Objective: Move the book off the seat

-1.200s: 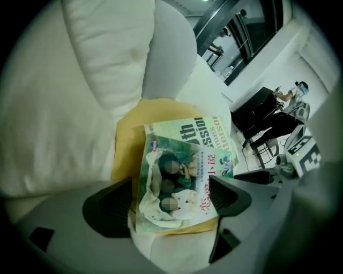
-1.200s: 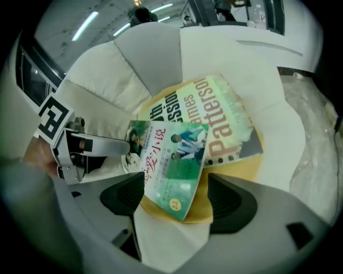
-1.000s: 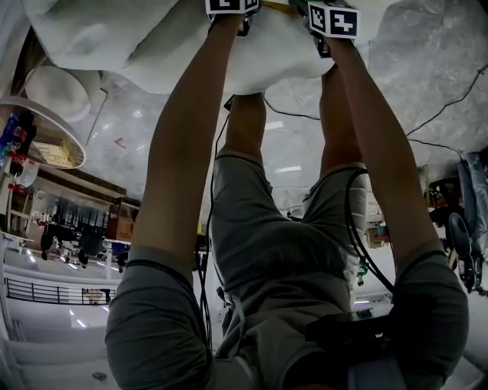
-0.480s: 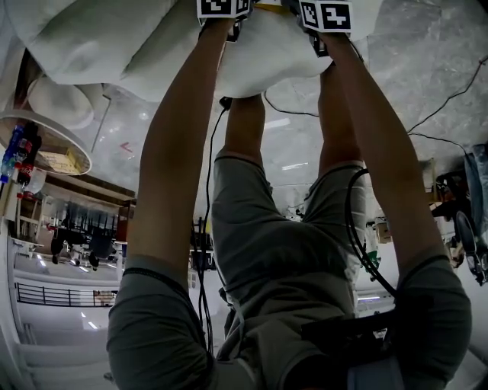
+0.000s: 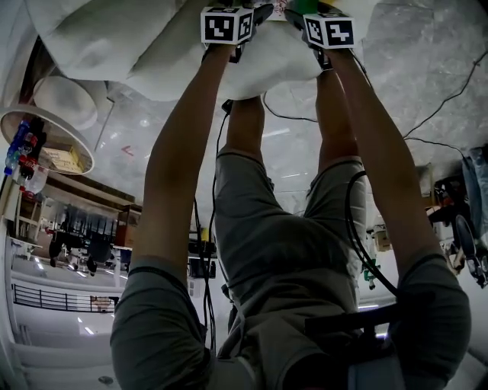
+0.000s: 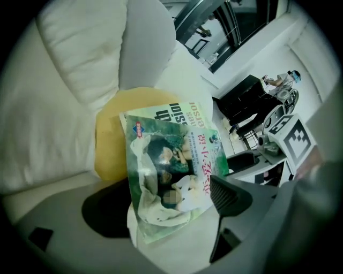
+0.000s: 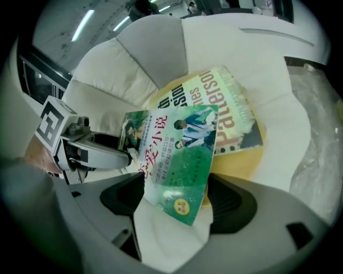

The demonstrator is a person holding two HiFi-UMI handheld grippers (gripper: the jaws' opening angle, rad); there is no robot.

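Observation:
A green paperback book (image 7: 174,155) hangs tilted above a second book (image 7: 225,112) that lies on a yellow cushion (image 7: 252,158) in the white armchair (image 7: 134,69). My right gripper (image 7: 177,206) spans its near end, with a book edge against each pad. My left gripper (image 6: 171,214) holds the other end (image 6: 171,176) the same way, its finger (image 7: 107,154) meeting the book's left edge. In the head view both grippers, left (image 5: 252,15) and right (image 5: 305,14), sit at the top over the chair, fingertips cut off.
The armchair's back cushions (image 6: 69,80) rise behind the books. Clear plastic wrap (image 7: 316,134) lies to the chair's right. Cables (image 5: 442,114) trail over the marble floor. A round white table (image 5: 46,137) with small bottles stands at the left. My legs fill the middle of the head view.
In the head view both grippers have drawn down the picture toward me, and their marker cubes now show in full.

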